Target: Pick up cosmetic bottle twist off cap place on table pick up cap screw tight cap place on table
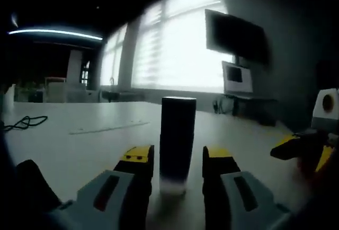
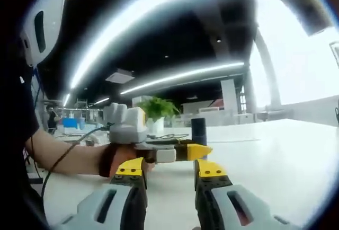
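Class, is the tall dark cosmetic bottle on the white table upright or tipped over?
Upright: the tall dark cosmetic bottle stands vertically on the white table.

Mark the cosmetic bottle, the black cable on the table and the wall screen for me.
cosmetic bottle [image 1: 177,137]: left gripper view, middle of its dark body.
black cable [image 1: 24,122]: left gripper view, the loop at the table's left edge.
wall screen [image 1: 235,36]: left gripper view, centre of the dark panel.

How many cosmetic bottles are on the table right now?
1: the dark cosmetic bottle stands upright on the table, between the left gripper's open jaws. Others may sit outside both views.
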The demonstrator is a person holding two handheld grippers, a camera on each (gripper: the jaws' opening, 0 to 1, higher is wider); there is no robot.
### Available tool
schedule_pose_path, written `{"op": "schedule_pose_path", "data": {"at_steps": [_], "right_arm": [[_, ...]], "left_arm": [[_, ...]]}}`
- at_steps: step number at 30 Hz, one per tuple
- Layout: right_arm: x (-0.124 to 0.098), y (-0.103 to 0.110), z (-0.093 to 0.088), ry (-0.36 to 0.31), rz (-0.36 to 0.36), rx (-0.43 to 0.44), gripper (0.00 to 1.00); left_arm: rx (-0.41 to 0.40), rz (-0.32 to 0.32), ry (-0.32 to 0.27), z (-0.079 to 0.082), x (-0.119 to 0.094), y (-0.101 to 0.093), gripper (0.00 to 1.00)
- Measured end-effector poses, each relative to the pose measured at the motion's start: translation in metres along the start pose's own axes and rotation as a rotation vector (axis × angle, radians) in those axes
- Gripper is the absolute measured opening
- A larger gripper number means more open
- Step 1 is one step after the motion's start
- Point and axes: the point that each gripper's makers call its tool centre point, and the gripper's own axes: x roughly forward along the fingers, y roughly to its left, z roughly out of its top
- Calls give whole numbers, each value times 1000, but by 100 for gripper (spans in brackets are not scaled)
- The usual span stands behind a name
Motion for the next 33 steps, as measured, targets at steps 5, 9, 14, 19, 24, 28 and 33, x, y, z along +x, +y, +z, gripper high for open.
{"op": "schedule_pose_path", "data": {"at_steps": [5, 9, 14, 19, 24, 28, 33], "right_arm": [[0, 1, 0, 0, 5, -8, 28], [-1, 0, 1, -3, 1, -4, 28], [0, 1, 1, -2, 3, -10, 28], [-1, -1, 1, -7, -4, -14, 27], [-1, -1, 2, -10, -5, -11, 26], [-2, -3, 3, -15, -11, -8, 25], [-3, -4, 6, -30, -19, 4, 24]], "left_arm": [[16, 3, 5, 0, 8, -1, 22], [20, 11, 8, -1, 6, 1, 15], [43, 8, 26, -4, 5, -1, 14], [41, 14, 29, -6, 2, -1, 14], [104, 40, 29, -5, -4, -2, 13], [98, 36, 35, -5, -11, -6, 13], [23, 33, 23, -2, -28, -6, 13]]}}
